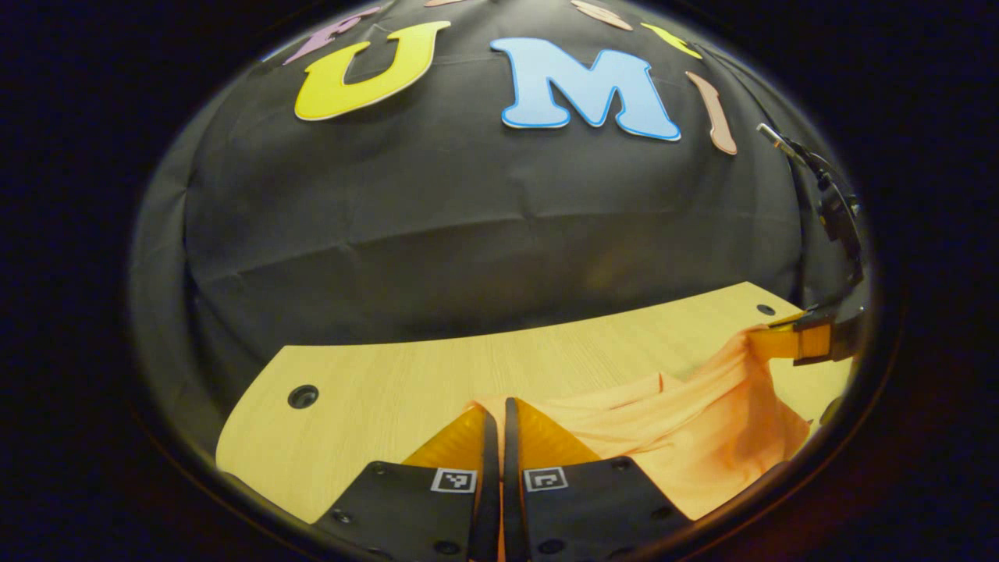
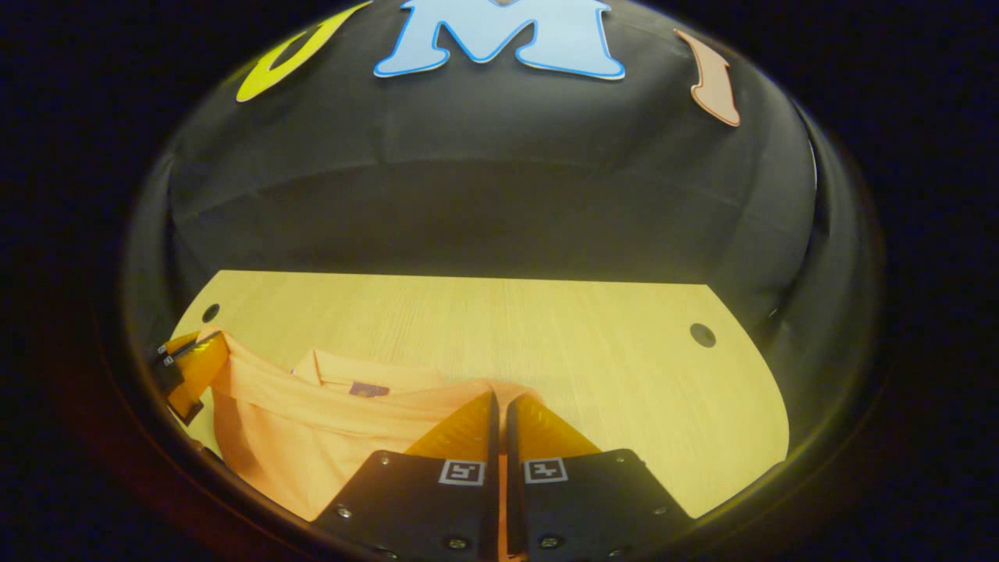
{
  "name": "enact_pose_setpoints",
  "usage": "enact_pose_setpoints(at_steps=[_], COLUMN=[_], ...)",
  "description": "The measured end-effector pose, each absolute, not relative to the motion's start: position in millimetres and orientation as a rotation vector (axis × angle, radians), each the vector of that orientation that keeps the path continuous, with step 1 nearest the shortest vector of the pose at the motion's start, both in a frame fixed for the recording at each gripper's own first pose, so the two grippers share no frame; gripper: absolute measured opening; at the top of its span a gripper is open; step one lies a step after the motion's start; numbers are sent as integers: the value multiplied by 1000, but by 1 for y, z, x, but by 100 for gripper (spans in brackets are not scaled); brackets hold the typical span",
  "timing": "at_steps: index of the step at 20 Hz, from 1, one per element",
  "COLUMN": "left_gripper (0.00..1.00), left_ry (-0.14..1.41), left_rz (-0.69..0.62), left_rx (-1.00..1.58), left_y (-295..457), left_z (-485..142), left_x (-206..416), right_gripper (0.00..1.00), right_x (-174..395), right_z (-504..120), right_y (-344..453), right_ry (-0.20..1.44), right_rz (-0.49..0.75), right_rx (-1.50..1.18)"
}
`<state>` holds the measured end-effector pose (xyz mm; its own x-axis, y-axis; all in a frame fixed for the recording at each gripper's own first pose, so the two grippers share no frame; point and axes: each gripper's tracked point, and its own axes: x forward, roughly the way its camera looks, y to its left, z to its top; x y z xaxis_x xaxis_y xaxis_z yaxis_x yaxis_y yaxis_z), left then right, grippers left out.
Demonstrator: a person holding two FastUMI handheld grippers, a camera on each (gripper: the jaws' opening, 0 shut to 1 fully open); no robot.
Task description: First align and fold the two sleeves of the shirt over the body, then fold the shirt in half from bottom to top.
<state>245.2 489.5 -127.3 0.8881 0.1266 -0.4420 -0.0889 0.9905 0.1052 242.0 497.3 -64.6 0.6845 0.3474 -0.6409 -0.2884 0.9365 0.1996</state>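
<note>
The wooden table (image 2: pixel 484 320) is the biggest thing, and the orange shirt (image 2: pixel 312 437) lies on its near side, lifted off the table where it is held. The left gripper (image 1: pixel 495 410) and the right gripper (image 2: pixel 499 402) each pinch an edge of the shirt, fingers pressed together on the cloth. I think they hold it up so the bottom can fold to the top.

Orange shirt (image 1: pixel 702 437) (image 2: pixel 312 437), soft, wrinkled, lies bunched on desk (image 2: pixel 546 343). Collar with dark neck label faces up, near 9 o'clock of right gripper view. Edge lifted, stretched taut between two raised corners.
</note>
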Motion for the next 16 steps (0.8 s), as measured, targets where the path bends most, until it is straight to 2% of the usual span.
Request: enact_pose_setpoints(at_steps=[1, 2, 3, 4, 6, 8, 9, 10, 13, 14, 16], left_gripper=[9, 10, 15, 12, 16, 29, 45, 49, 61, 65, 70], left_ry=[465, 461, 461, 462, 469, 464, 458, 448, 416, 408, 397], left_rz=[108, 109, 106, 111, 102, 113, 117, 126, 137, 138, 142], left_rx=[75, 65, 58, 57, 40, 32, 27, 26, 19, 15, 5], left_y=[489, 489, 489, 490, 486, 486, 486, 486, 487, 487, 487], left_z=[-127, -126, -125, -124, -122, -116, -111, -105, -86, -82, -73], left_x=[245, 244, 243, 241, 236, 234, 232, 230, 224, 221, 213], right_gripper=[8, 4, 5, 11, 19, 28, 29, 43, 49, 64, 65], right_x=[240, 239, 237, 237, 235, 231, 229, 225, 219, 217, 212], right_z=[-67, -67, -66, -63, -57, -47, -44, -37, -24, -20, -12], right_y=[499, 499, 500, 499, 499, 500, 499, 498, 493, 492, 492], right_ry=[740, 738, 732, 722, 698, 679, 670, 660, 627, 620, 606], right_rz=[364, 369, 371, 371, 374, 388, 393, 395, 397, 397, 397], right_rx=[77, 65, 51, 35, 23, 17, 11, 4, -3, -1, -4])
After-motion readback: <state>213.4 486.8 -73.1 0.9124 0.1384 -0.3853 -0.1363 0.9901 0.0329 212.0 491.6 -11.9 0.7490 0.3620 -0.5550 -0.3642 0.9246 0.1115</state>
